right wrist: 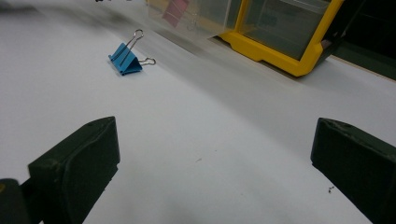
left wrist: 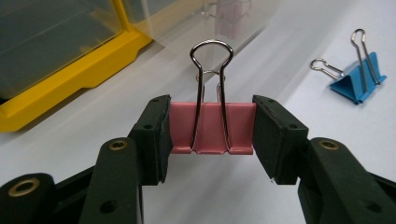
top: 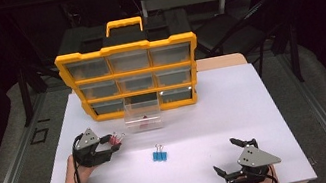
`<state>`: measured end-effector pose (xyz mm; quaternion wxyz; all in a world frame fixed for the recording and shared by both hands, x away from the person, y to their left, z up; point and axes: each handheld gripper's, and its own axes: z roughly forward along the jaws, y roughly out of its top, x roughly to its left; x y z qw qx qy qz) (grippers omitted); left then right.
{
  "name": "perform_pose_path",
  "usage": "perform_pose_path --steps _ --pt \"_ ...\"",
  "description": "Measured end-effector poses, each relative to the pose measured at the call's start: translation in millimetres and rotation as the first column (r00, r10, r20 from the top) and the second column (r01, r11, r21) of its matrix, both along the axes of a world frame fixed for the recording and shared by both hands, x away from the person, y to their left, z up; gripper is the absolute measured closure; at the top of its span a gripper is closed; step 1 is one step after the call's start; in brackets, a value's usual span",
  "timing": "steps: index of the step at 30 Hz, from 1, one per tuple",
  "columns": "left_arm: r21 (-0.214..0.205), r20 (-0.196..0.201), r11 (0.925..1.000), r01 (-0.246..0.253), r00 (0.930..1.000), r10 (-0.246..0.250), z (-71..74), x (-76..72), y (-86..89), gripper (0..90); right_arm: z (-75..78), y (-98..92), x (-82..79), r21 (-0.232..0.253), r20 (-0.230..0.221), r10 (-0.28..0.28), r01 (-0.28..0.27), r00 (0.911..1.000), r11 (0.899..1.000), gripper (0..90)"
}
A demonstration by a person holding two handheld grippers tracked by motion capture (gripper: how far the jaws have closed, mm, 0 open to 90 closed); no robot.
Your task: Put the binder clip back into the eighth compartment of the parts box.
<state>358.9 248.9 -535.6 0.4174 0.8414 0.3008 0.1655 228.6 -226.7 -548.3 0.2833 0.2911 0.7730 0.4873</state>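
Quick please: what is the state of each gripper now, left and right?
Left gripper: closed on the pink metal binder clip.
Right gripper: open, holding nothing, above the white table.

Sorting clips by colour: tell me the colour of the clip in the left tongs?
Pink binder clip, clearest in the left gripper view.

We see a big yellow box (top: 130, 77) with little drawers on the white table (top: 238, 124). A clear drawer (top: 143, 116) sits just before it. A blue clip (top: 159, 155) lies farther out.
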Motion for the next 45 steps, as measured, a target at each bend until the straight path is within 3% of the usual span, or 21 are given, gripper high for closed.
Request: perform_pose_path --steps 10,27,45 --pt "-0.001 -0.012 0.9981 -0.062 0.998 0.062 5.0 6.1 2.2 49.9 -0.5 0.0 0.4 0.002 -0.004 -0.001 0.001 1.0 1.0 0.7" --pt "-0.009 -0.012 0.9874 -0.158 0.9874 0.158 20.6 18.4 4.0 49.9 -0.9 -0.2 1.4 0.006 -0.017 -0.006 0.006 0.9998 1.0 0.7" --pt "-0.041 0.038 0.9847 -0.169 0.9845 0.171 55.8 24.8 -2.5 49.9 -1.3 -0.9 3.0 0.018 -0.03 -0.007 0.007 0.9995 1.0 0.7"
